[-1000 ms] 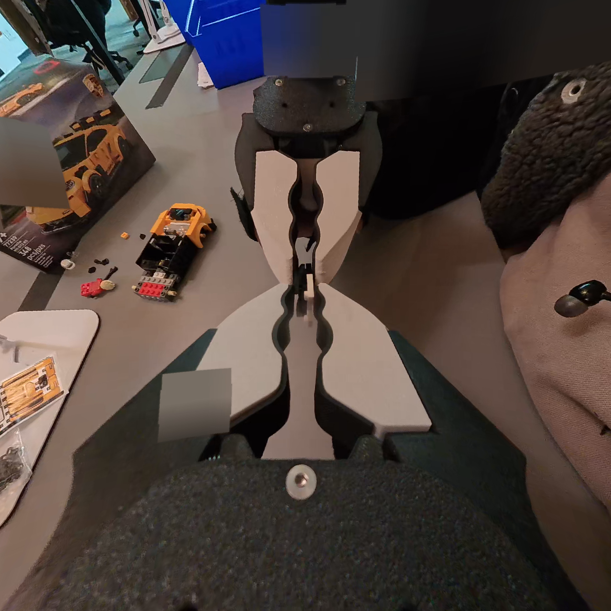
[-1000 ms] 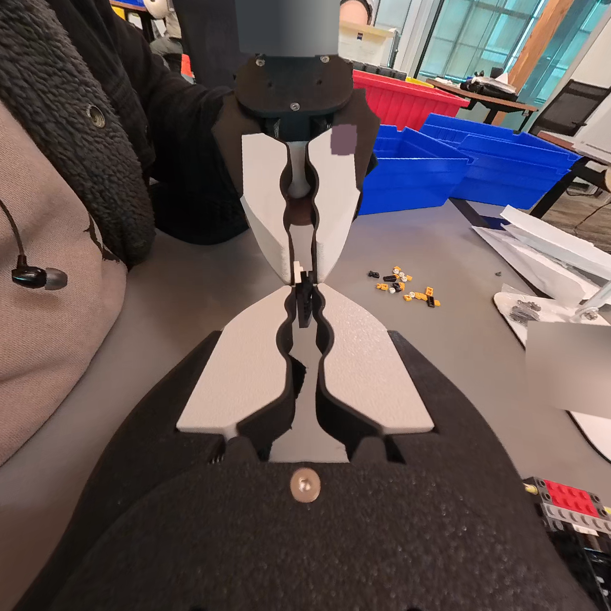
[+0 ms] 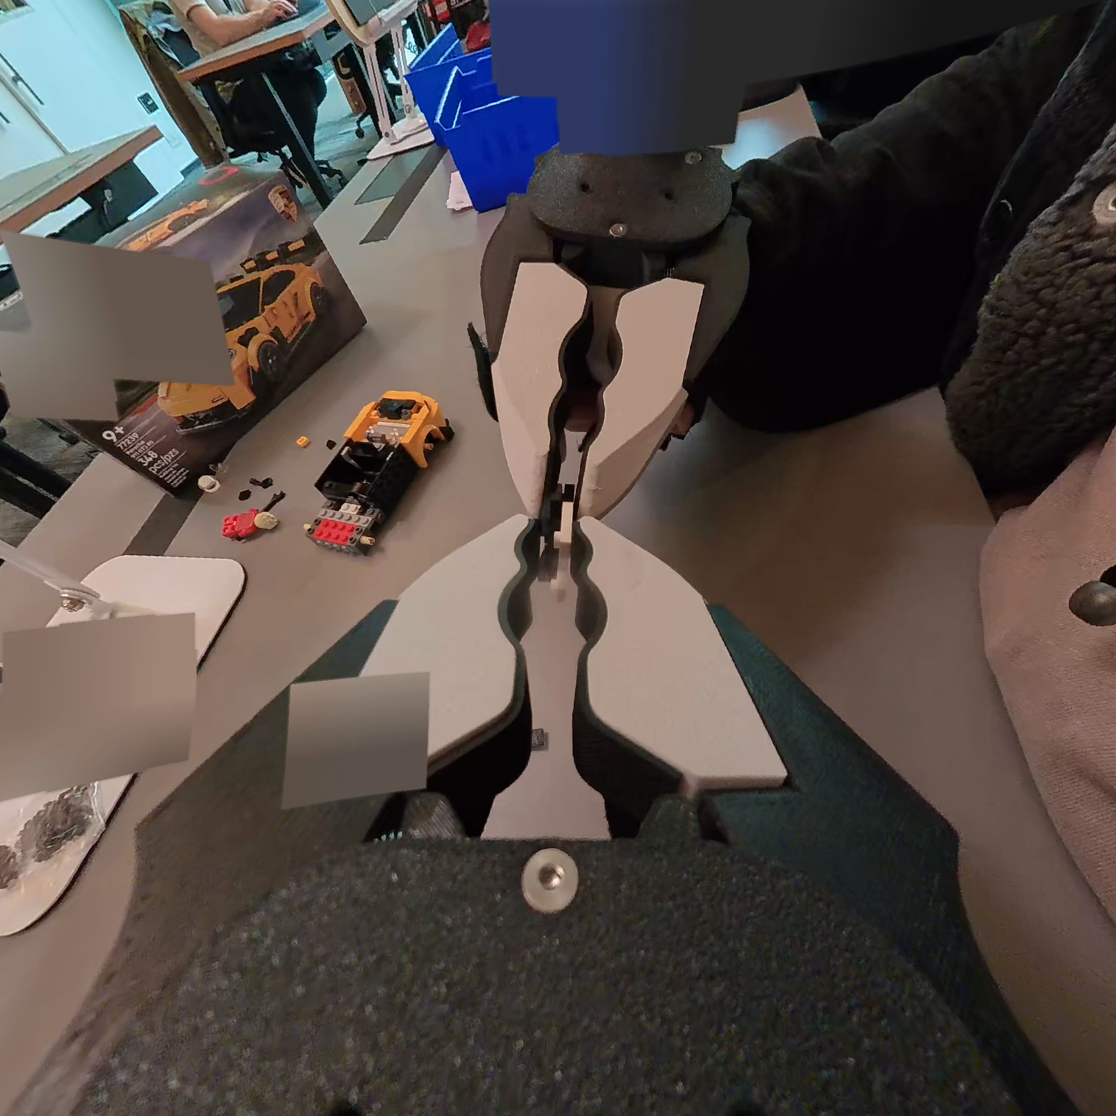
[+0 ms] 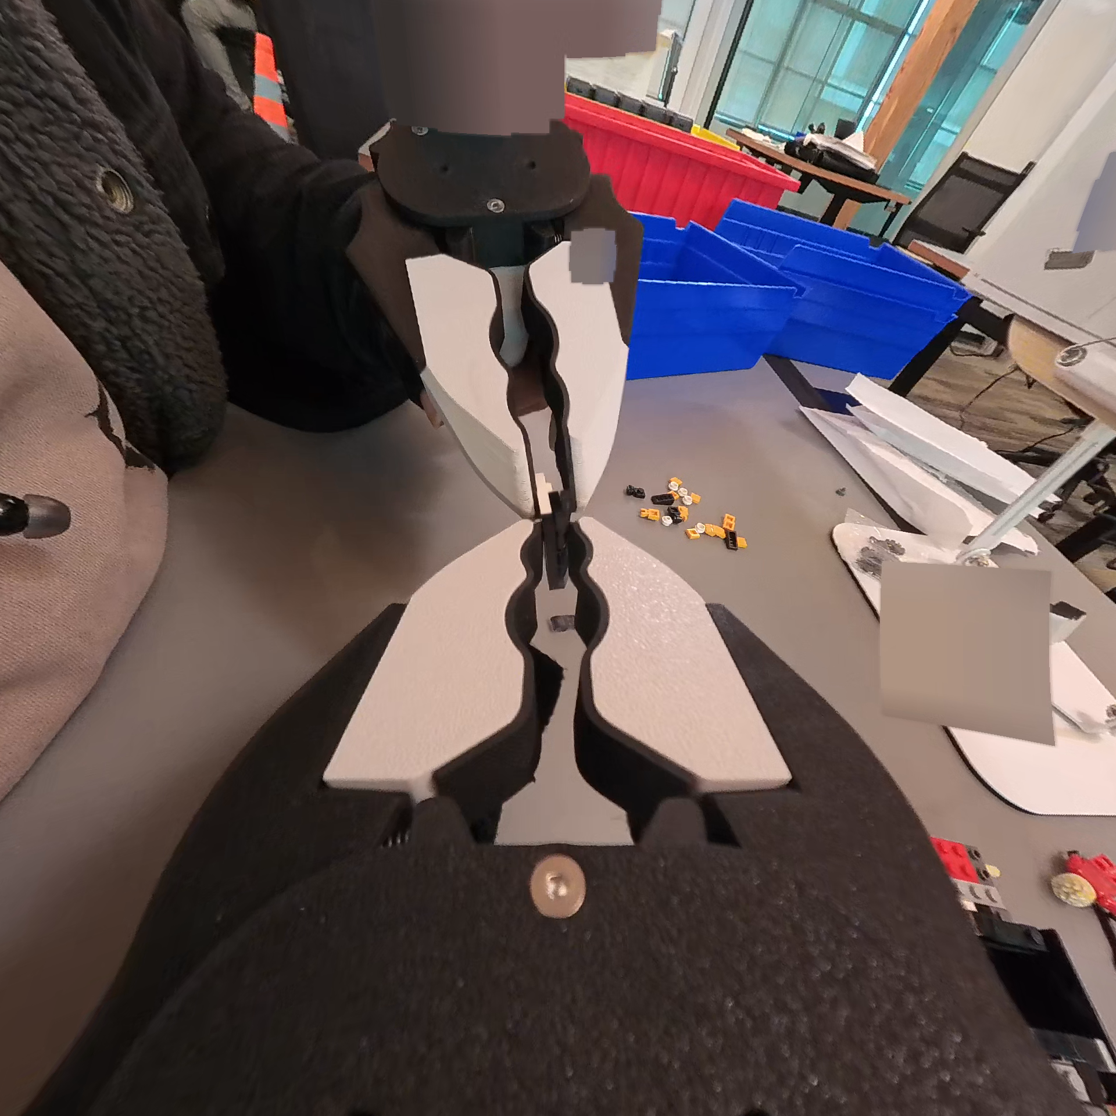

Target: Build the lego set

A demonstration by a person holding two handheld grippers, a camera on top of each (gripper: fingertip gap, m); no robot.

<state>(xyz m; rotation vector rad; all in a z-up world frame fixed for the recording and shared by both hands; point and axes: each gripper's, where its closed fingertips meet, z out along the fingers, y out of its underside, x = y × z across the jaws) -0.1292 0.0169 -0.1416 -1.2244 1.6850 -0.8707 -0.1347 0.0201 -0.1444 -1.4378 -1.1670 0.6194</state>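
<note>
We find the white piece (image 3: pixel 563 531) pinched in the closed tips of the left gripper (image 3: pixel 558 543), and the black piece (image 4: pixel 555 546) pinched in the closed tips of the right gripper (image 4: pixel 552 537). The two grippers meet tip to tip above the grey table (image 3: pixel 785 574), the pieces pressed side by side. Against a second ago, both views stand higher and tilted, showing more of the room; the grips are unchanged. The part-built orange car (image 3: pixel 377 471) lies left by its box (image 3: pixel 241 320). Loose orange and black bits (image 4: pixel 688 513) lie right, near blue bins (image 4: pixel 755 302).
</note>
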